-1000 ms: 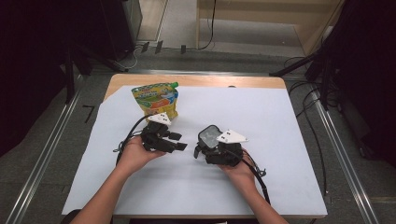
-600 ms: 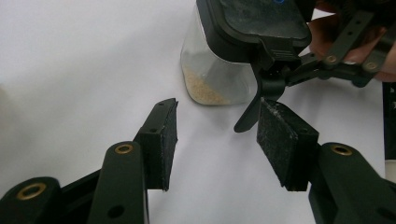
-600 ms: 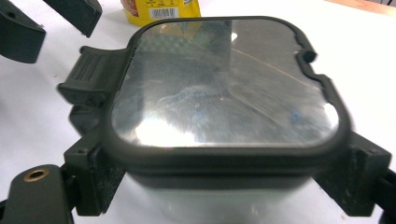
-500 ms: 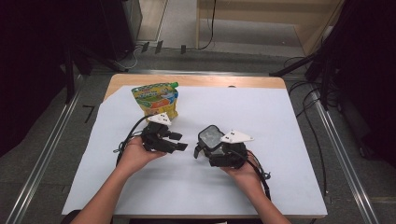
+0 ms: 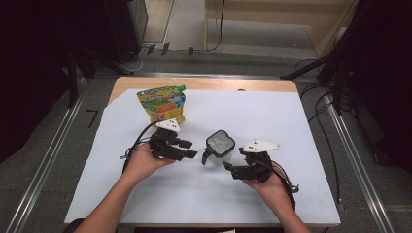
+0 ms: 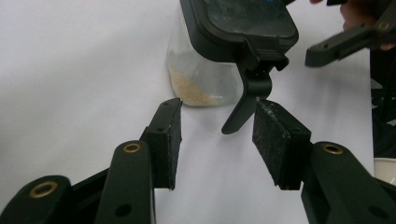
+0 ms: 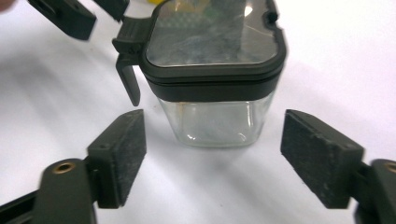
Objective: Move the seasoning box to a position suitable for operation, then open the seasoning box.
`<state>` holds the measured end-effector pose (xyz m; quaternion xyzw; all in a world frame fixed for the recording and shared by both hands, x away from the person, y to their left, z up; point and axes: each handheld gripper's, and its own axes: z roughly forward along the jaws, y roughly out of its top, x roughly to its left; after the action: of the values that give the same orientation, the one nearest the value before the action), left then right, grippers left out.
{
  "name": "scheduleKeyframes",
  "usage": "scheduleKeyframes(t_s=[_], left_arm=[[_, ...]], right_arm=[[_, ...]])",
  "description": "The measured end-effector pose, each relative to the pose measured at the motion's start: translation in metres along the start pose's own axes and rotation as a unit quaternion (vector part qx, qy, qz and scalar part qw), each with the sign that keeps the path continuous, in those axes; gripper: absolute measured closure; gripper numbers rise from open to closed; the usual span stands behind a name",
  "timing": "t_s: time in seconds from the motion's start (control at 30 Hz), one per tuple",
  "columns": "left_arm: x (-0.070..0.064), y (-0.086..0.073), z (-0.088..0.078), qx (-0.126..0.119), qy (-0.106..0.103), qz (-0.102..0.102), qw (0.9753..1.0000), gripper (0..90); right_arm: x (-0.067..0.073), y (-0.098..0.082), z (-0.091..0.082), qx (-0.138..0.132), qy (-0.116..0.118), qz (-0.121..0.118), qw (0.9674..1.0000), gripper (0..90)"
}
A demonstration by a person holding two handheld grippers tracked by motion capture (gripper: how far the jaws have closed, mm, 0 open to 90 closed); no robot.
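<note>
Small square clear jar with a black hinged lid and a black latch lever (image 5: 219, 147) stands upright on the white sheet covering the table (image 5: 301, 121), mid-table, between the two hands. Thin layer of pale tan grains (image 6: 189, 88) in the bottom, otherwise looks empty. Clear walls look like glass or hard plastic, can't tell which.

Left gripper (image 5: 187, 149) sits just beside the jar on the latch side, jaws half apart and just been narrowing, nothing pinched. In the left gripper view the latch lever (image 6: 246, 100) hangs down in front of the gap, close to the pad (image 6: 275, 140) on that view's right; contact not clear.

Right gripper (image 5: 232, 169) is on the near side of the jar, jaws wide but just been coming in. In the right gripper view the jar body (image 7: 217, 122) is centred in the gap, both pads clear of it.

Handling guess: light, rigid, smooth walls, so slippery under a weak pinch. Fragile if glass. Top-heavy-ish with that thick lid (image 7: 212, 37), so it may tip if pushed high on one side.

Best hold: flat opposing walls of the body, below the lid rim, pads square on. Lid edge is a poorer grip. The latch is thin and pivots, so use it only for opening, with the other gripper bracing the body.

Colourful snack pouch with a green cap (image 5: 162, 102) lies well behind, out of the way.
</note>
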<state>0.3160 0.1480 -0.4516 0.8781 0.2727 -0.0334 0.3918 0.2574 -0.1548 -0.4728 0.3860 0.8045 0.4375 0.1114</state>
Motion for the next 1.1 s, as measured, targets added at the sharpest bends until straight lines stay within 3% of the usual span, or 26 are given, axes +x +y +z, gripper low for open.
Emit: scheduleKeyframes(t_s=[0.1, 0.13, 0.17, 0.3, 0.33, 0.5, 0.8, 1.1], left_arm=[[0.002, 0.000, 0.002, 0.004, -0.004, -0.001, 1.0000, 56.6], [0.002, 0.000, 0.002, 0.003, -0.005, -0.001, 1.0000, 58.3], [0.002, 0.000, 0.001, 0.003, -0.008, 0.001, 1.0000, 58.3], [0.002, -0.001, 0.002, 0.009, -0.001, -0.010, 0.9999, 61.7], [0.002, -0.001, 0.002, 0.012, 0.001, -0.010, 0.9999, 64.7], [0.001, 0.002, 0.007, 0.013, -0.004, -0.009, 0.9999, 70.1], [-0.006, 0.004, 0.012, 0.009, 0.008, 0.003, 0.9999, 80.3], [-0.013, 0.007, 0.024, 0.008, 0.008, 0.014, 0.9998, 86.3]], right_arm=[[-0.002, 0.000, -0.006, -0.004, -0.010, -0.004, 0.9999, 35.6], [-0.003, 0.000, -0.008, -0.004, -0.007, 0.000, 1.0000, 48.1], [-0.003, 0.000, -0.008, -0.004, -0.007, 0.000, 1.0000, 48.1], [-0.002, 0.003, -0.006, -0.017, -0.009, -0.011, 0.9998, 62.0], [-0.003, 0.003, -0.003, -0.016, -0.013, -0.016, 0.9997, 67.7], [-0.006, 0.001, 0.003, -0.004, -0.003, -0.017, 0.9998, 78.0], [-0.013, 0.004, 0.007, -0.002, 0.020, -0.004, 0.9998, 89.6], [-0.013, 0.006, 0.008, -0.001, 0.023, 0.002, 0.9997, 90.0]])
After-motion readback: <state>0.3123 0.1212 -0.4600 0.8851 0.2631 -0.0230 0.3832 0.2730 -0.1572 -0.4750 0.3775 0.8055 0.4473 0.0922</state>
